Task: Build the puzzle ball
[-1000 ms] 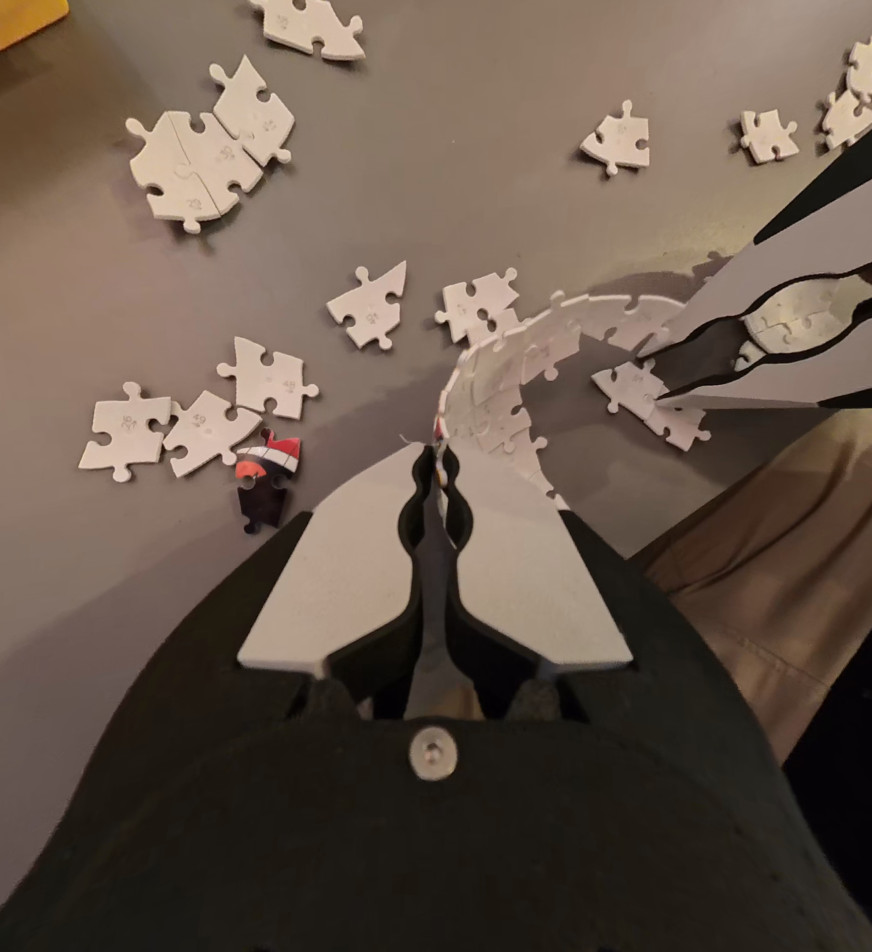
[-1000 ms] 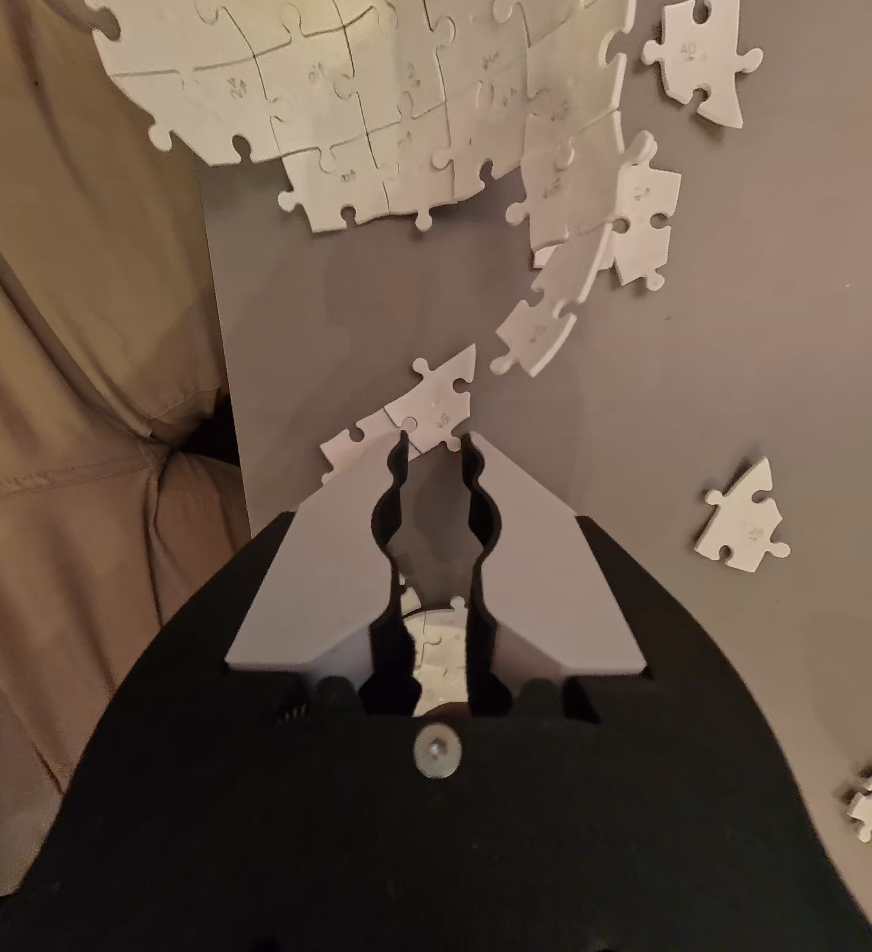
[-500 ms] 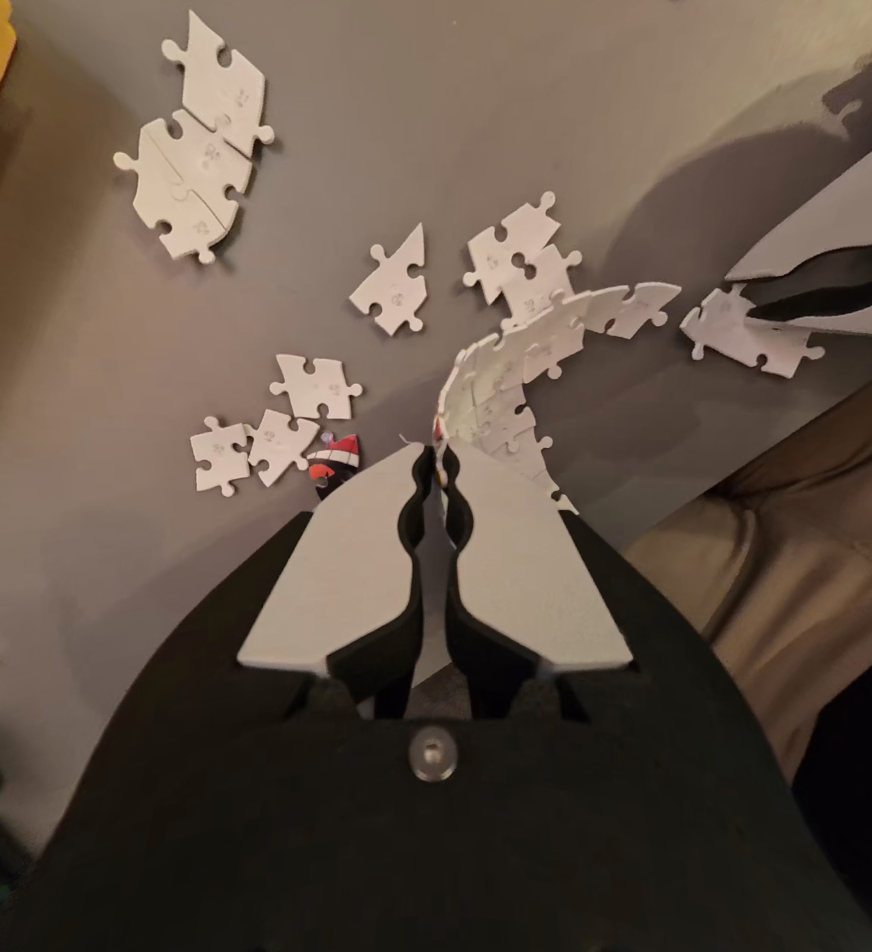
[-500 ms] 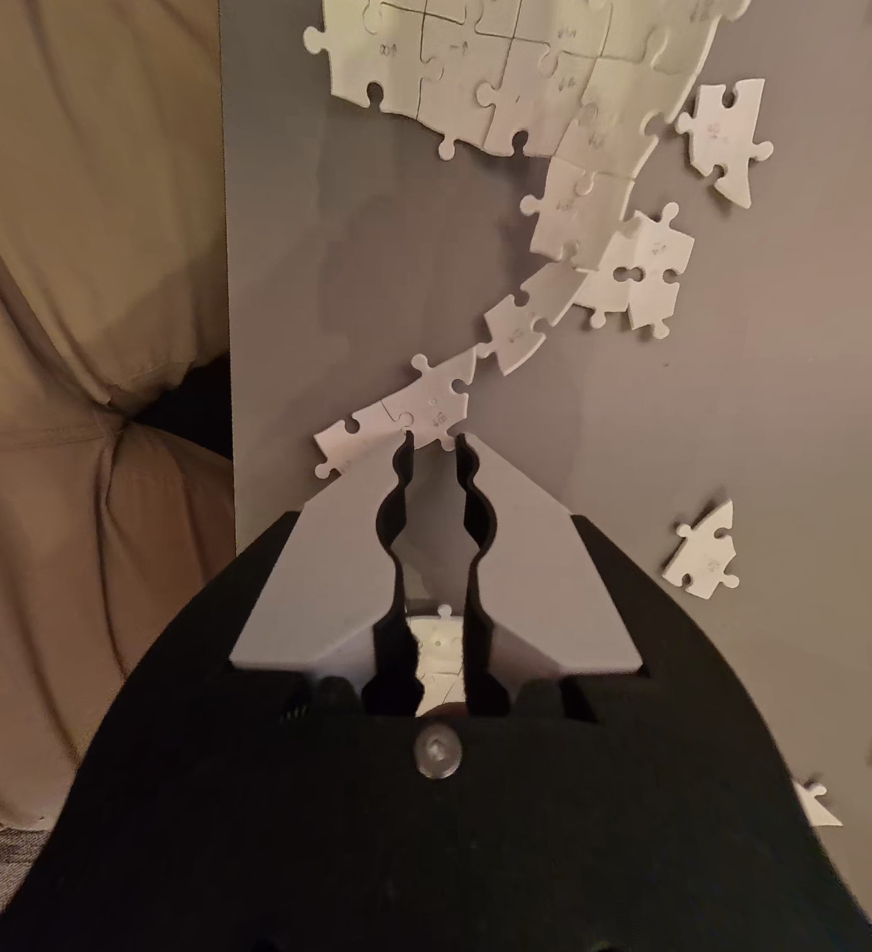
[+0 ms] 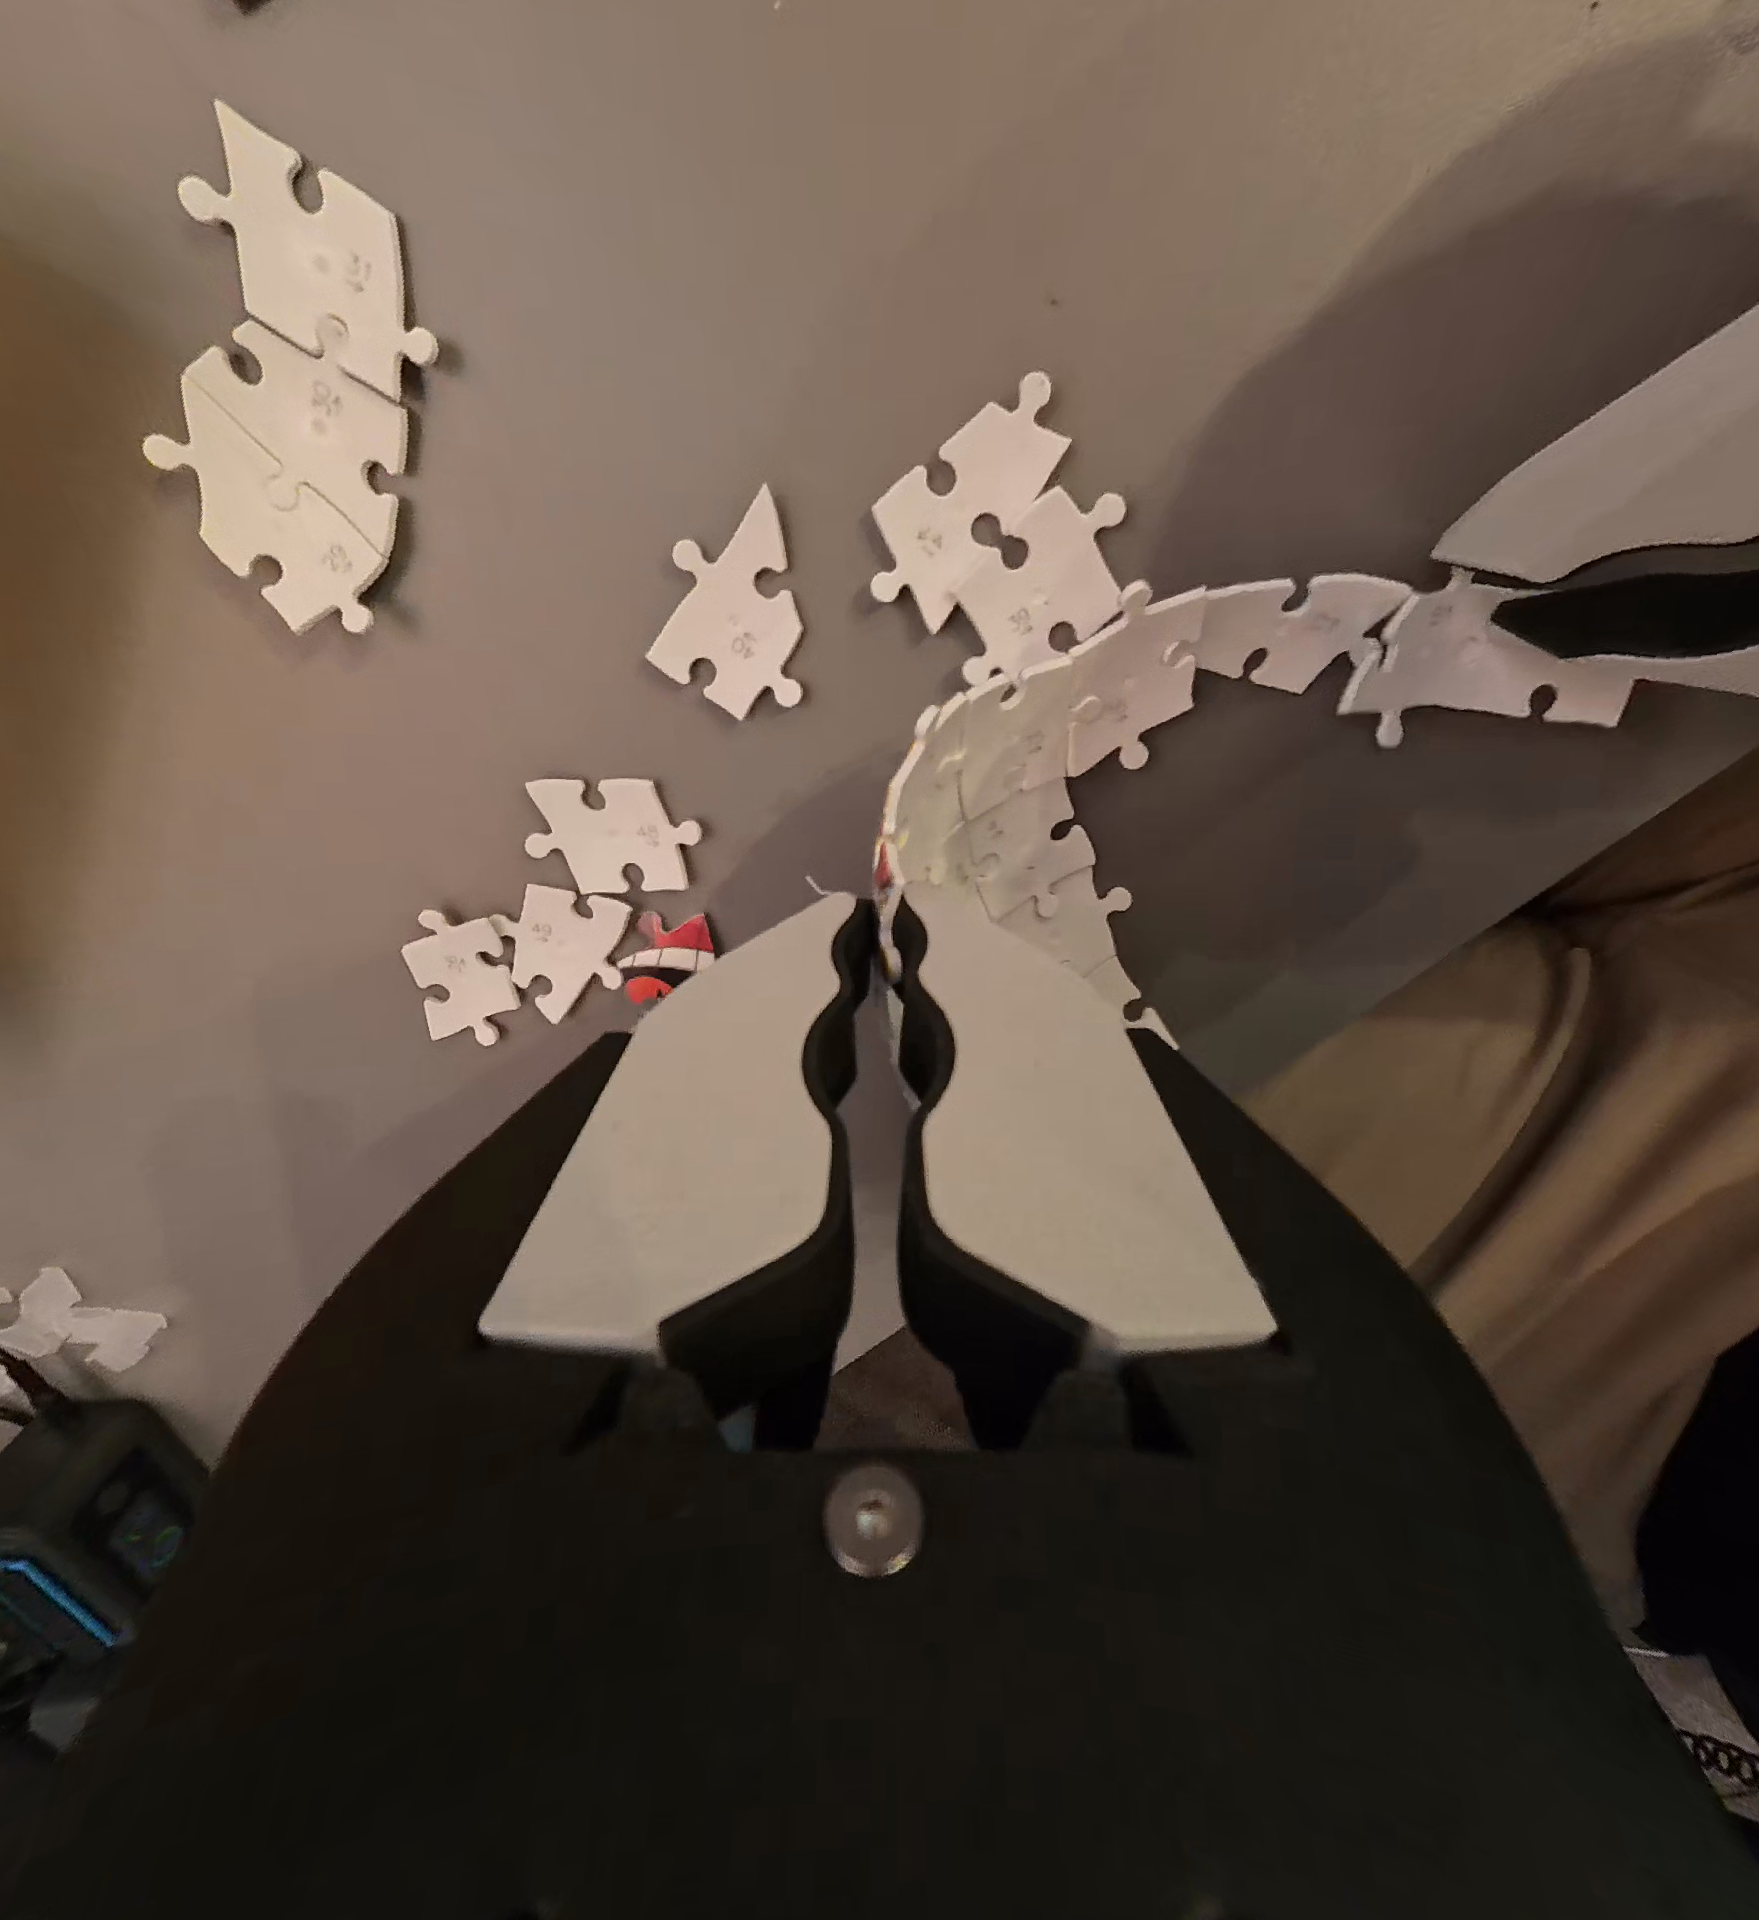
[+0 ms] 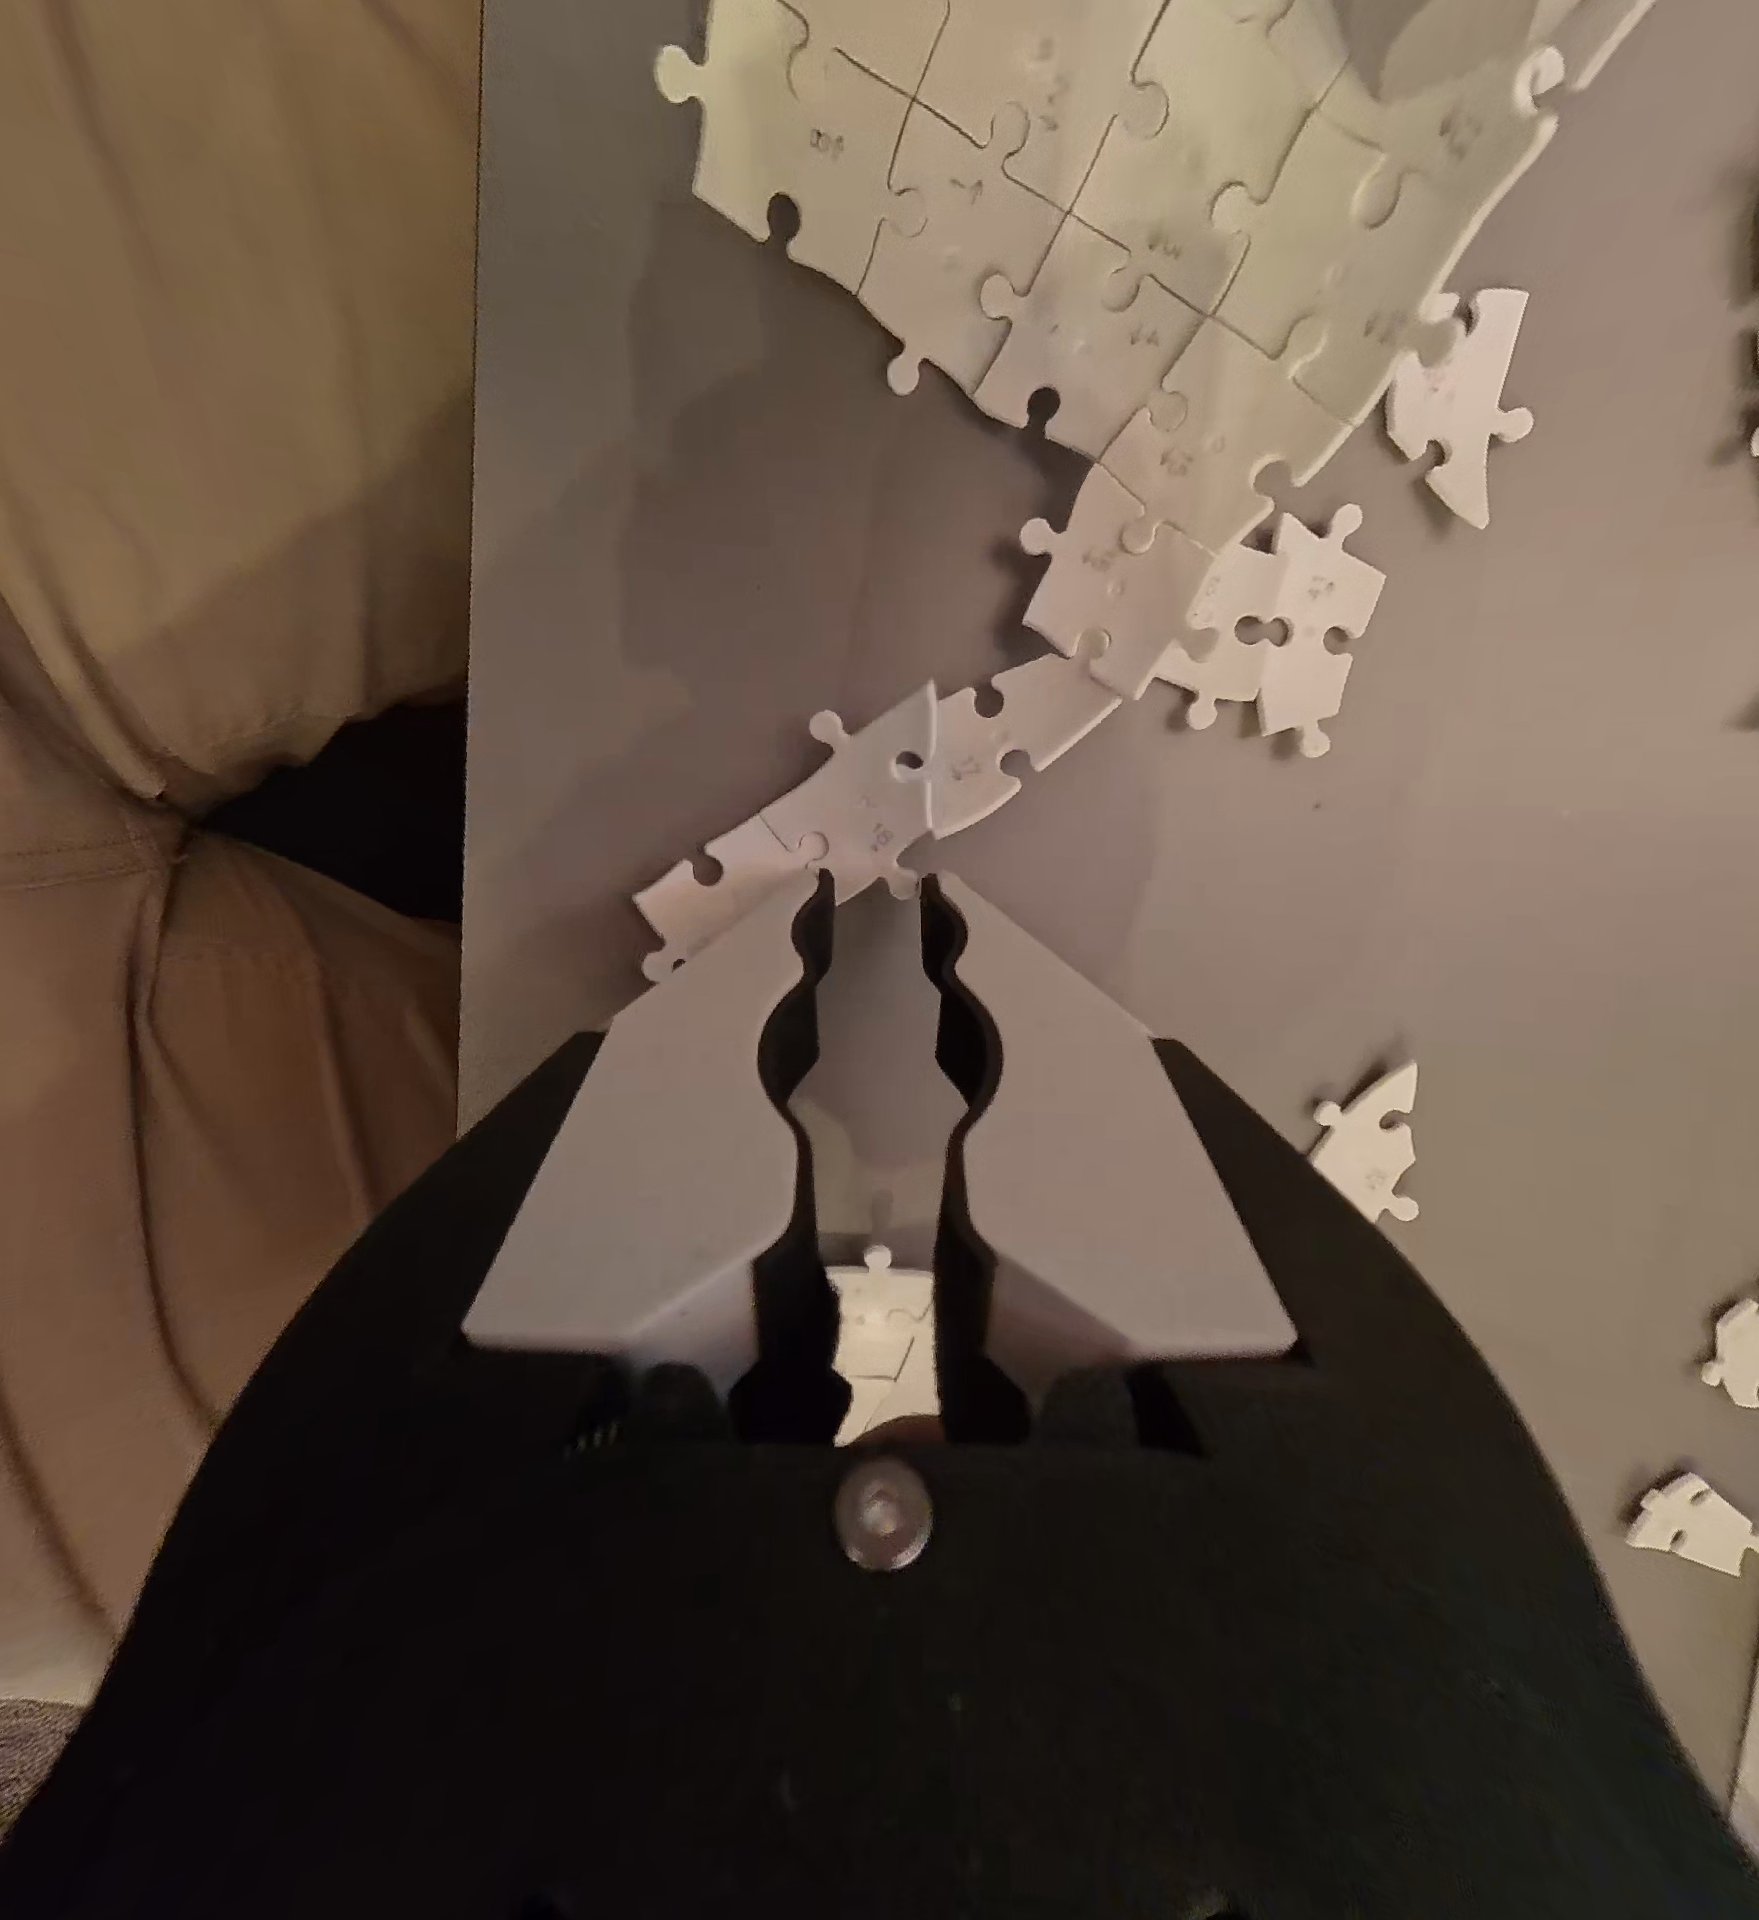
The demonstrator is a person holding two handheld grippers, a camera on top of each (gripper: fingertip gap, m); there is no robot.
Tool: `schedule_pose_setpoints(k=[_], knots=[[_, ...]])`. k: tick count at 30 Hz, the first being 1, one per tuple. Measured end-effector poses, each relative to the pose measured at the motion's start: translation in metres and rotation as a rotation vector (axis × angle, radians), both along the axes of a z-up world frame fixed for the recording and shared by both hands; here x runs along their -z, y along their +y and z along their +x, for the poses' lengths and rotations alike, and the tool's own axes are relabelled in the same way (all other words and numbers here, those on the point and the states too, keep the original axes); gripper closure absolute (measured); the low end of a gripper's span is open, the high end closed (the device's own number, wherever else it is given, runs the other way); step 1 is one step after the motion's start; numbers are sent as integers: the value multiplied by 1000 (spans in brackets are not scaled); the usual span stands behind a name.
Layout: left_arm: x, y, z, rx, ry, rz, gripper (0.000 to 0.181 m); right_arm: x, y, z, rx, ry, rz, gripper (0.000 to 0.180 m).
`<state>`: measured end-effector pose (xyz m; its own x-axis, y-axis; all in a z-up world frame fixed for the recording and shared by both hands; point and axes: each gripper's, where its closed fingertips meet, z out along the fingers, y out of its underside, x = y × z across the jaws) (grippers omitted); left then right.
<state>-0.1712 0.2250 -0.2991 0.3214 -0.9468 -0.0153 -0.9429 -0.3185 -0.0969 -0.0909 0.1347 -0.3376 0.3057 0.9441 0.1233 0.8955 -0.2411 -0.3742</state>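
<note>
Since a moment ago, the shell [image 5: 1000,790] has been swung so that its thin arm now meets the pair [image 5: 1477,665] held at the right claw [image 6: 870,883], where before a gap was seen between them. This shell, a curved sheet of joined white pieces, is held up above the grey table [image 5: 958,208], near the table's edge. It is pinched at one edge by the left claw [image 5: 885,920], whose jaws are closed tight on it. At the far tip of the arm, the pair of joined pieces is touched by the right claw. The right jaws stand a little apart, and whether the pair is truly gripped by them cannot be told. The pair's edge looks laid against or over the arm's last piece, so the join is judged not yet pushed home. Only part of the ball has been made: one curved patch and one thin arm. Many loose pieces [image 5: 740,613] are left flat on the table, some already joined in a small group [image 5: 293,416], and one colored piece [image 5: 667,961] is seen face up beside the left claw. A tan cushion [image 6: 179,520] is seen past the table's edge.
</note>
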Motion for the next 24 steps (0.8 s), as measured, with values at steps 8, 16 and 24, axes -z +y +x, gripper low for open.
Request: schedule_pose_setpoints(k=[8, 16, 24], knots=[[-1, 2, 4, 15, 16, 6, 178, -16, 2, -10, -26, 36, 55, 170], [-1, 4, 0, 4, 11, 7, 178, 1, -6, -7, 6, -7, -18, 170], [-1, 7, -9, -16, 0, 8, 178, 1, -8, -7, 83, -13, -47, 169]])
